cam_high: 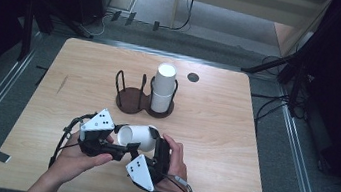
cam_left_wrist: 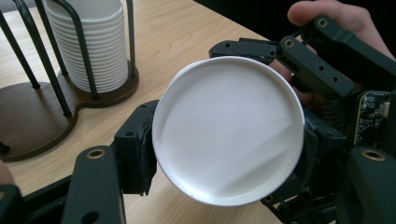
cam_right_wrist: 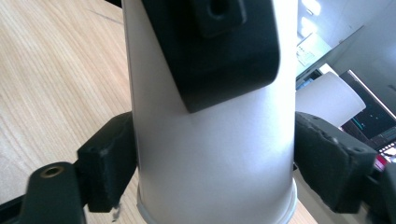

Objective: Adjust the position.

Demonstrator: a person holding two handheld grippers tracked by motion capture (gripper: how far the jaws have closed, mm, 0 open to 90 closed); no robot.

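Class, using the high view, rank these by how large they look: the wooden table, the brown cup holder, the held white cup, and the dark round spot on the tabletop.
1. Wooden table
2. Brown cup holder
3. Held white cup, slightly smaller
4. Dark round spot

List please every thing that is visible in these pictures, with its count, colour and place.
Paper cup: one, white, lying sideways above the table's near part, between both grippers.
Cup stack: one, white, in the holder's right ring.
Cup holder: one, dark brown, table centre; left ring empty.
Table: one, light wood.
Left gripper: one, black; jaws on the cup.
Right gripper: one, black; jaws on the cup.
Hands: two, at the near edge.
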